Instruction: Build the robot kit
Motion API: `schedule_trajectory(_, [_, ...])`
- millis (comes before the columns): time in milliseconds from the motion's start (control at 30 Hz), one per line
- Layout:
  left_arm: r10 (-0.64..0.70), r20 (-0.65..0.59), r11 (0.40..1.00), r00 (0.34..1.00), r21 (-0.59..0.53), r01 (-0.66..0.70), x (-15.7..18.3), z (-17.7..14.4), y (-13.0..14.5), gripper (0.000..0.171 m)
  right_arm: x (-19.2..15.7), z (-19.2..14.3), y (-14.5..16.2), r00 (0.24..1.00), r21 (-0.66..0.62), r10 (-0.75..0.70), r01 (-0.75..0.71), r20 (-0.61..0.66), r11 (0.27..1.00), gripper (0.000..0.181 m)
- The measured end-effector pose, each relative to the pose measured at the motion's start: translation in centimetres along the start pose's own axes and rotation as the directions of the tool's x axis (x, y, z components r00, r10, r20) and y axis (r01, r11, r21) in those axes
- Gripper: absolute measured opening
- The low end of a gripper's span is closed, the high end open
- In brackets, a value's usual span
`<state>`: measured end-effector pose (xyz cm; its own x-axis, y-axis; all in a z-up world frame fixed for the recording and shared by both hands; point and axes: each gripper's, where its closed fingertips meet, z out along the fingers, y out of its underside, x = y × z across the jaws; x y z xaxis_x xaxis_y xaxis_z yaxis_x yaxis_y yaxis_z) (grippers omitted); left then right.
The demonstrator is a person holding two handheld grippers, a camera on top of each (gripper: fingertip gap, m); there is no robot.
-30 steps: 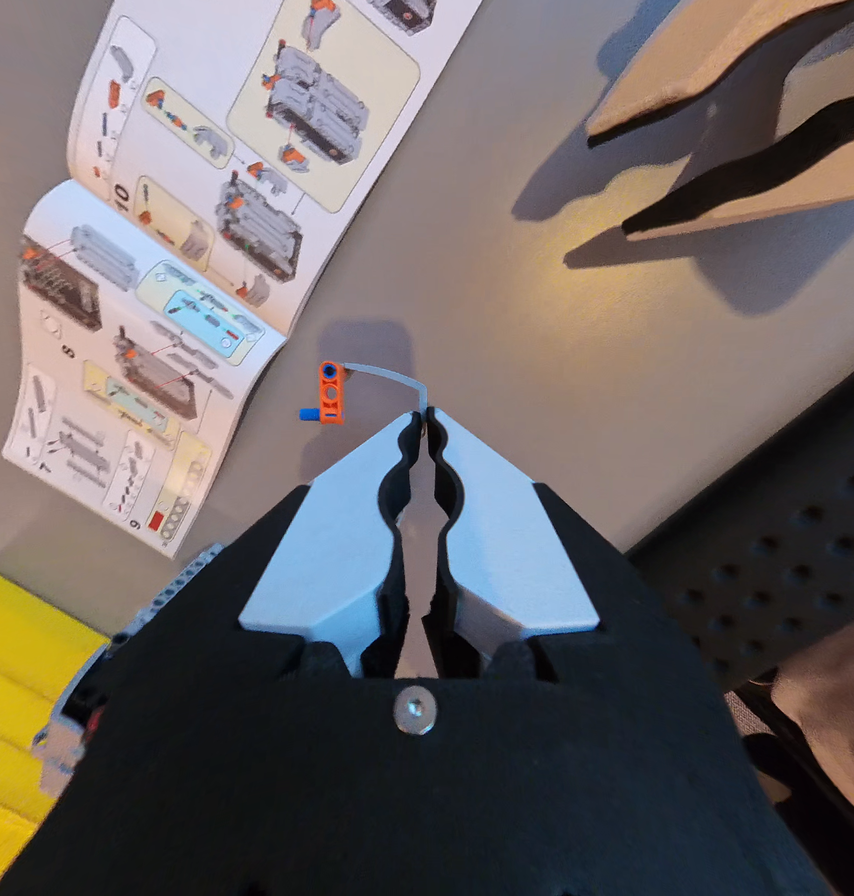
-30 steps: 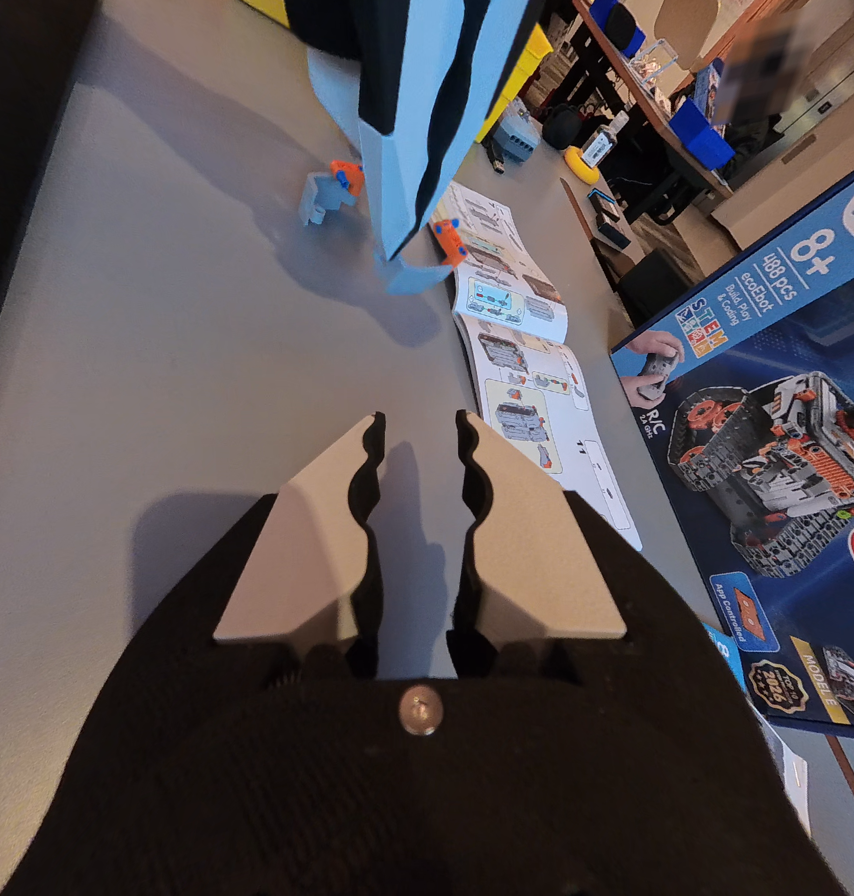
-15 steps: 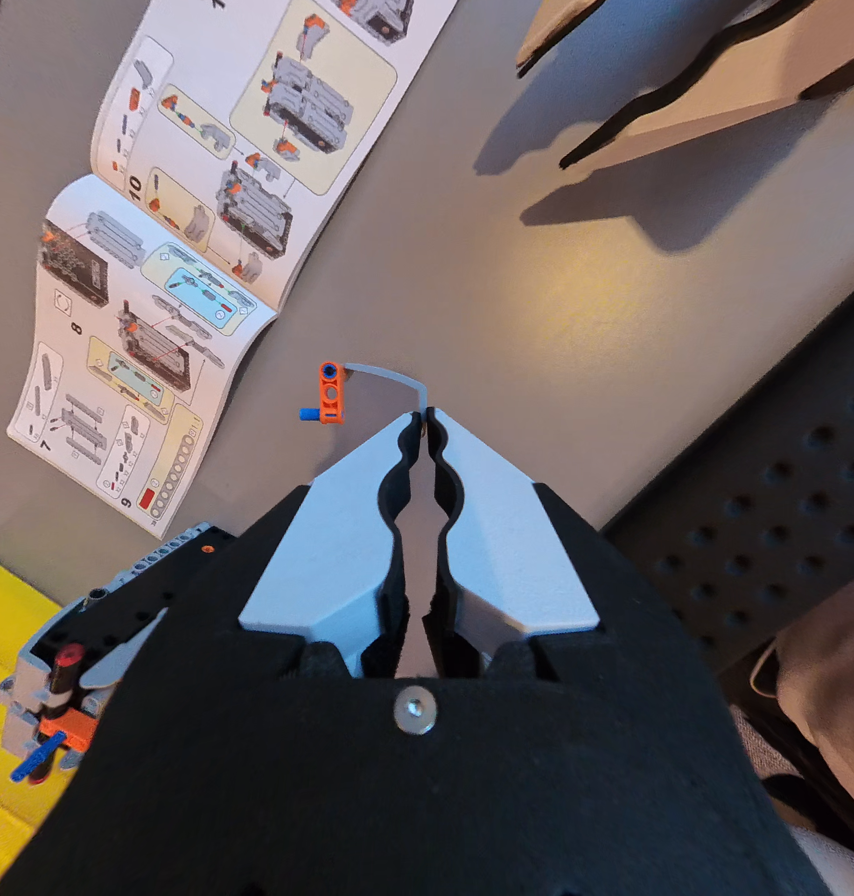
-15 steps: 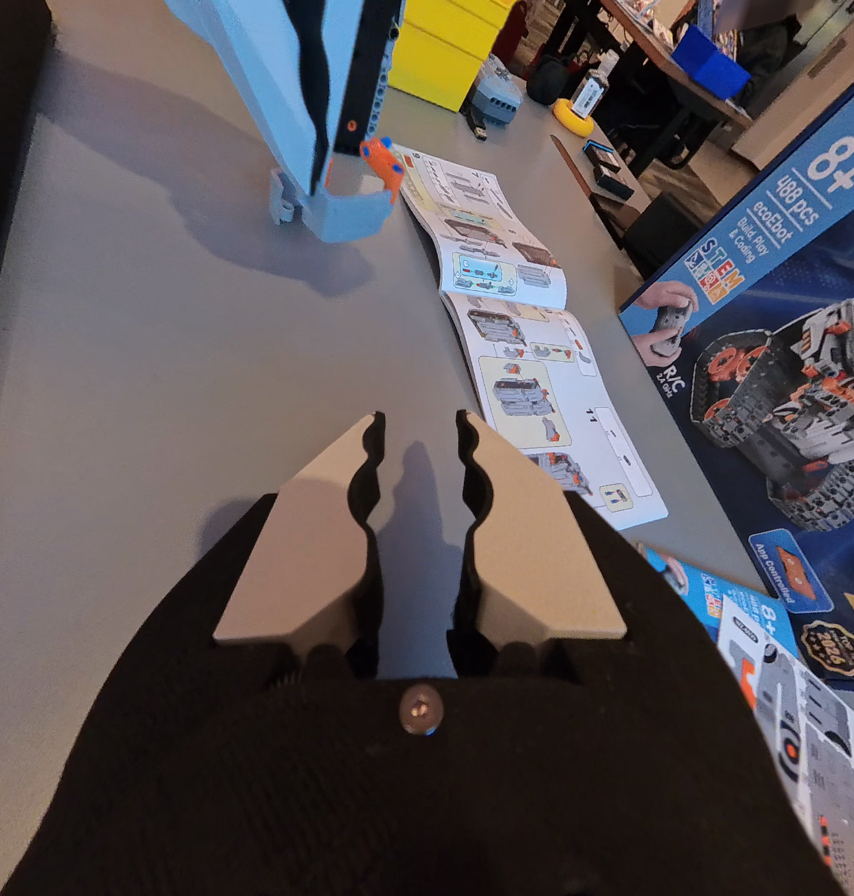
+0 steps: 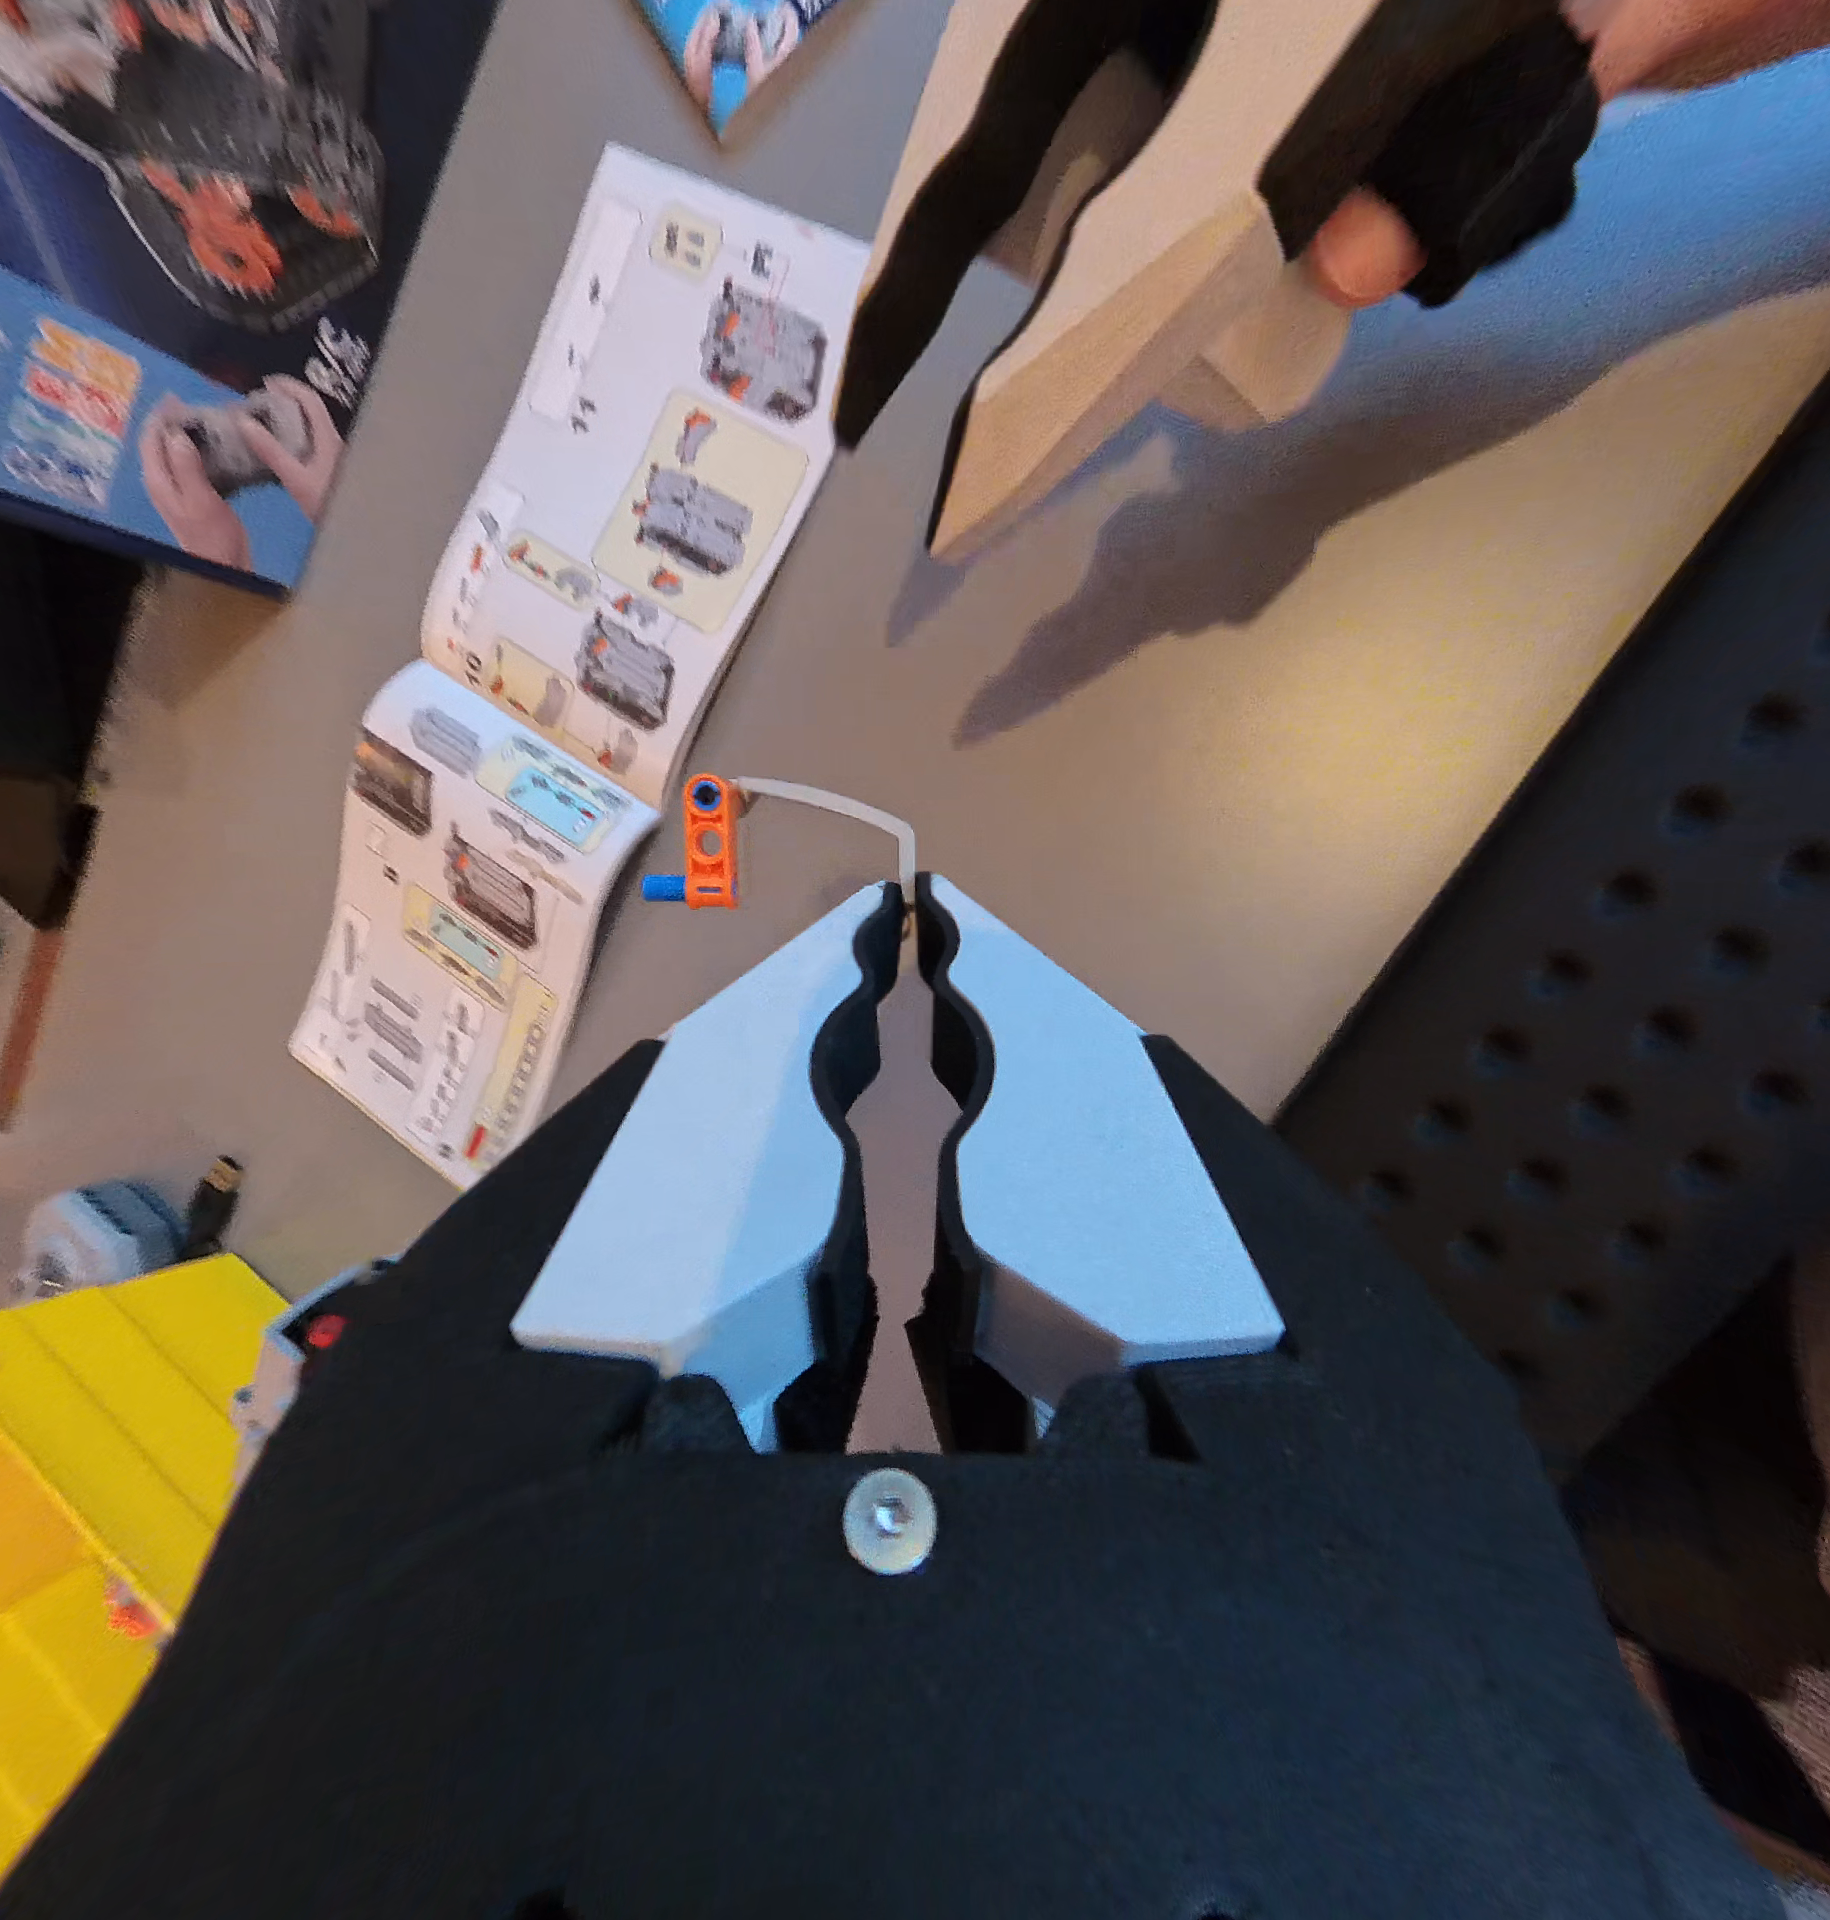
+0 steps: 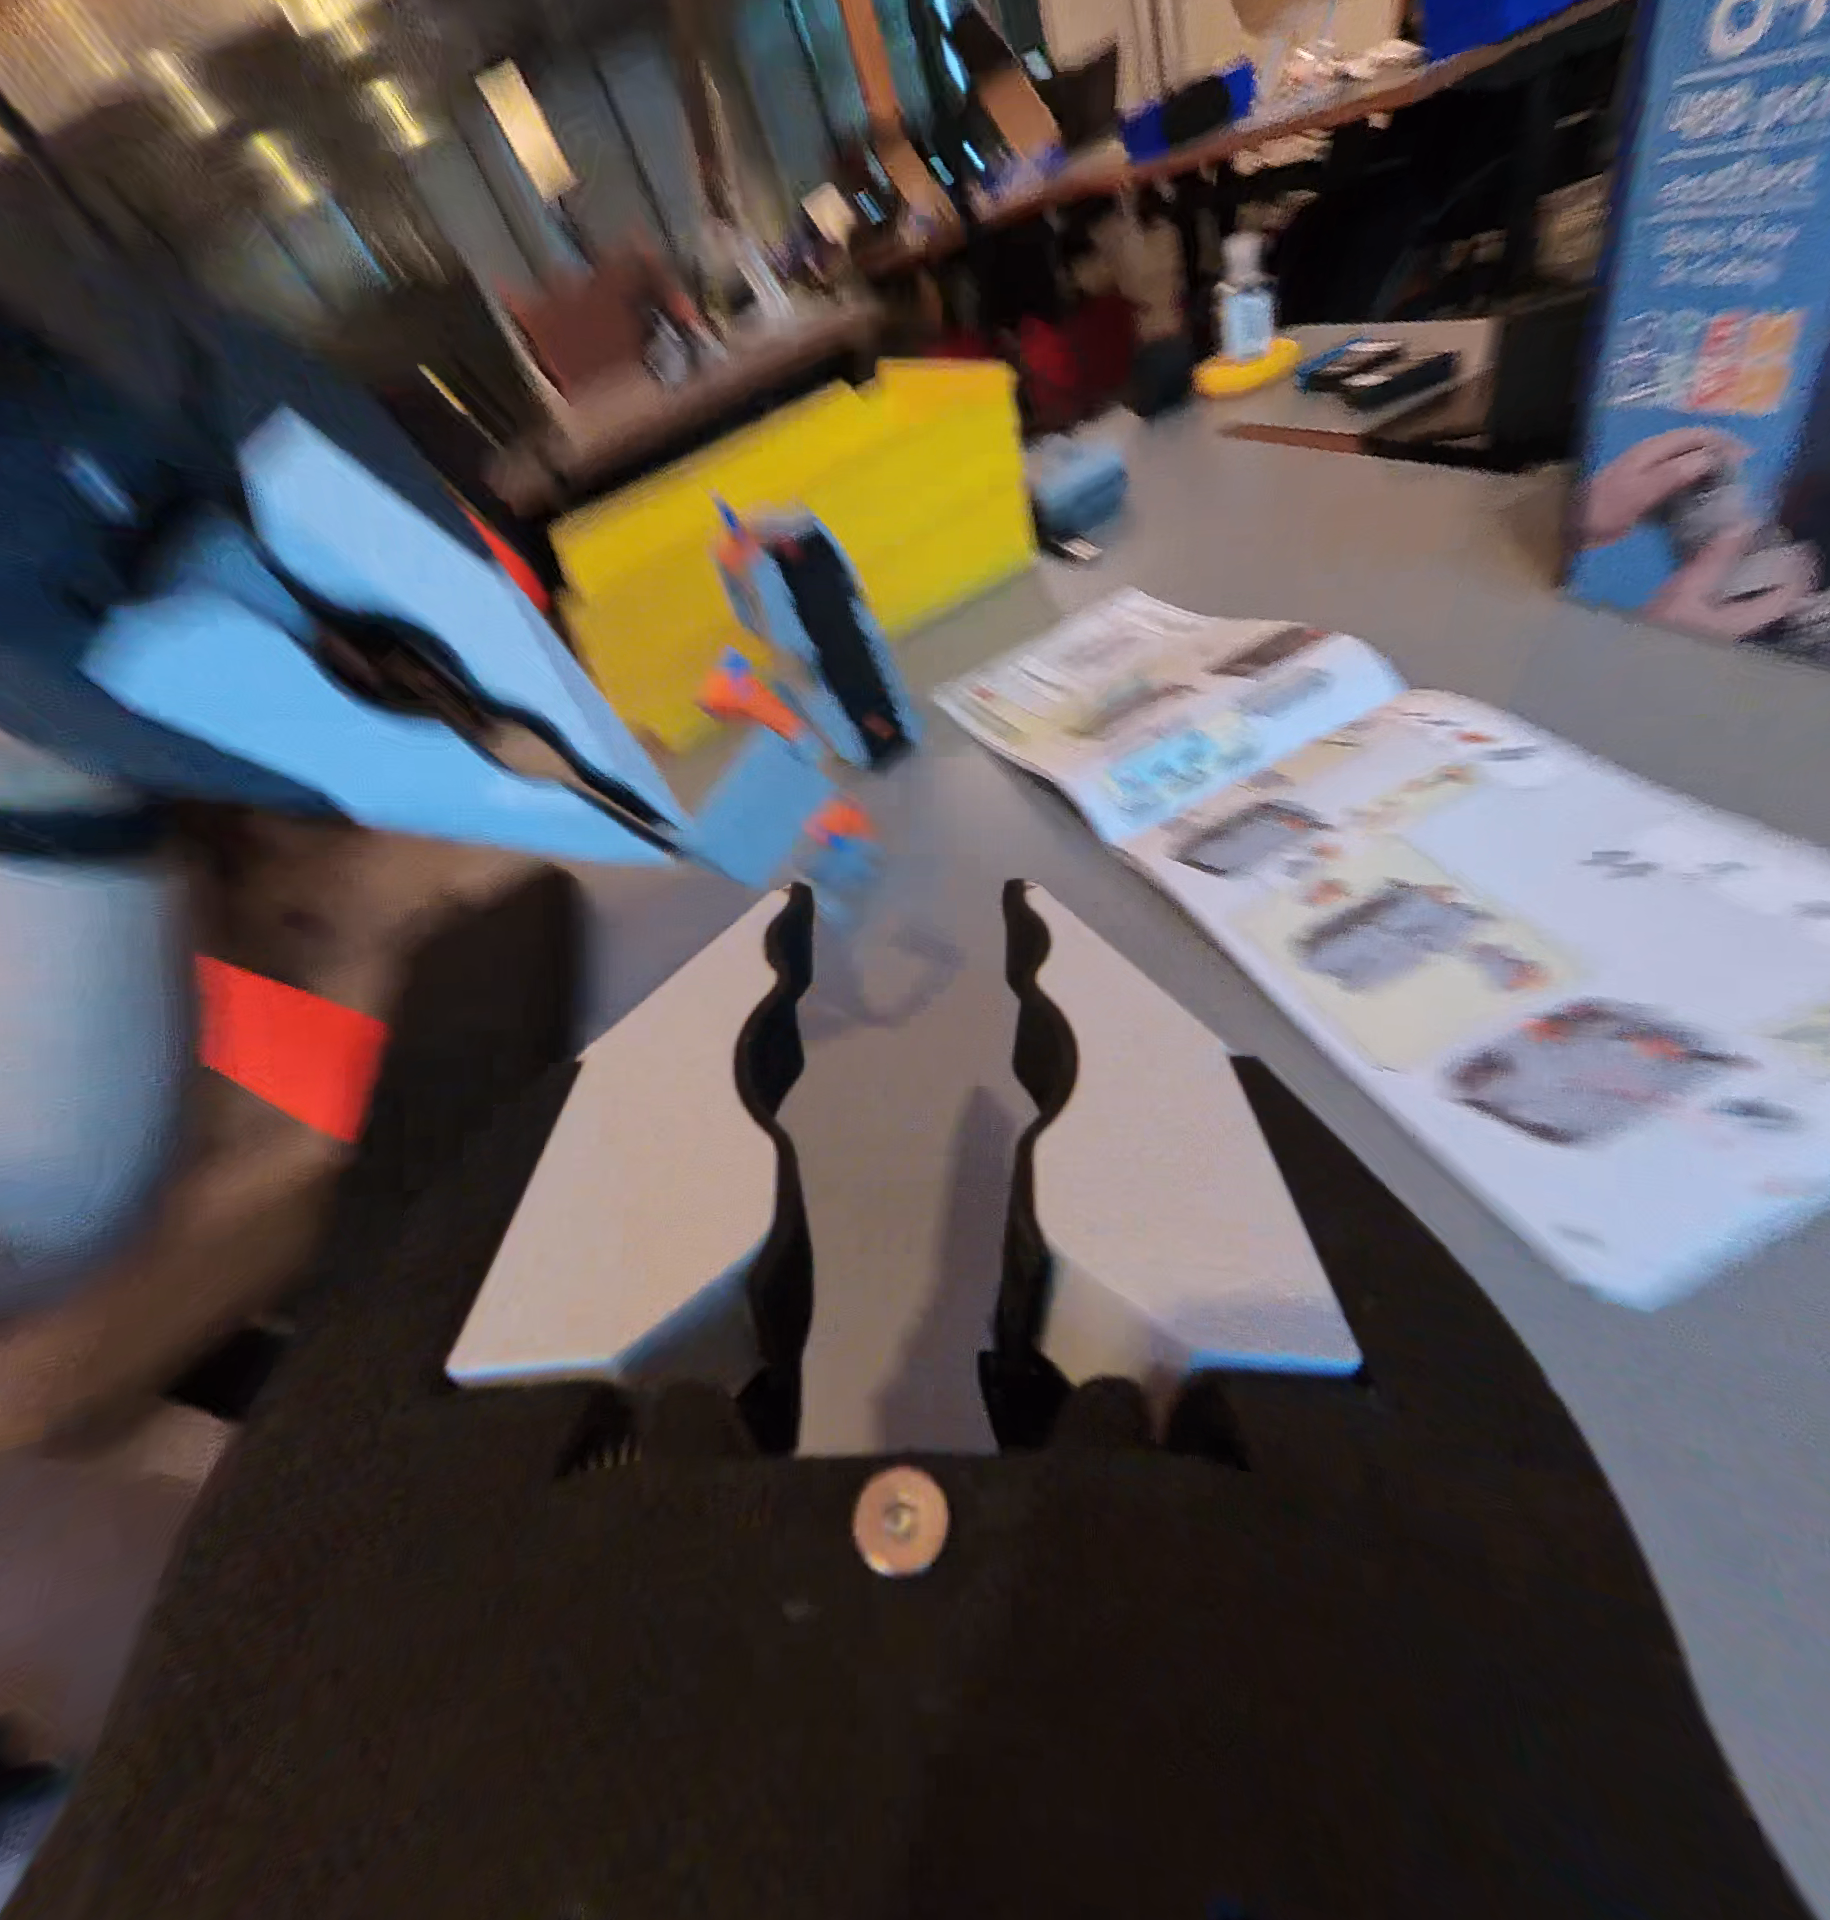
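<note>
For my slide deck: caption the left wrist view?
Left gripper shut on a grey panel piece with orange connector, above an open instruction booklet on the table.

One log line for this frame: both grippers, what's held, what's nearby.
left gripper: shut on grey panel piece with orange connector | right gripper: open, empty | instruction booklet on table

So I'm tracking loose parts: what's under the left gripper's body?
Beside the left gripper, yellow bins and a grey-and-black brick assembly poke out at lower left. How far they extend beneath is covered by the gripper's black body.
</note>
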<state>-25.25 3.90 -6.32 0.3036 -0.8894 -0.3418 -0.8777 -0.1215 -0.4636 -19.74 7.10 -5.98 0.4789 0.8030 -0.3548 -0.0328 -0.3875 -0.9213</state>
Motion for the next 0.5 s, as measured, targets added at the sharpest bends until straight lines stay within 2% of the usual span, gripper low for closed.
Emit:
schedule_trajectory(67, [0.054,0.074,0.998,0.996,0.029,-0.056,-0.5,0.0,-0.6,0.001,-1.8,0.5,-1.1,0.958,0.064,0.246,-0.257,0.145,0.964,0.034])
schedule_trajectory(100, [0.073,0.092,0.997,0.993,0.032,-0.076,-0.4,0.1,-0.8,0.000,-1.8,0.8,-0.9,0.919,0.048,0.359,-0.370,0.162,0.928,0.036])
schedule_trajectory(167, [0.095,0.111,0.994,0.989,0.044,-0.100,0.0,0.3,-1.2,0.000,-2.6,1.2,-0.4,0.860,0.016,0.458,-0.473,0.227,0.881,0.042])
schedule_trajectory(333, [0.160,0.112,0.984,0.981,0.064,-0.168,1.9,1.1,-1.5,0.001,-3.6,2.2,1.0,0.860,-0.046,0.456,-0.458,0.226,0.887,0.046])
schedule_trajectory(467, [0.138,0.065,0.982,0.988,0.123,-0.145,3.1,1.2,-2.0,0.001,-3.5,2.4,1.8,0.843,-0.083,0.489,-0.483,0.226,0.872,0.024])
schedule_trajectory(500, [0.120,0.056,0.982,0.991,0.137,-0.127,3.1,1.2,-2.1,0.001,-3.6,2.3,1.8,0.832,-0.090,0.502,-0.495,0.239,0.864,0.024])
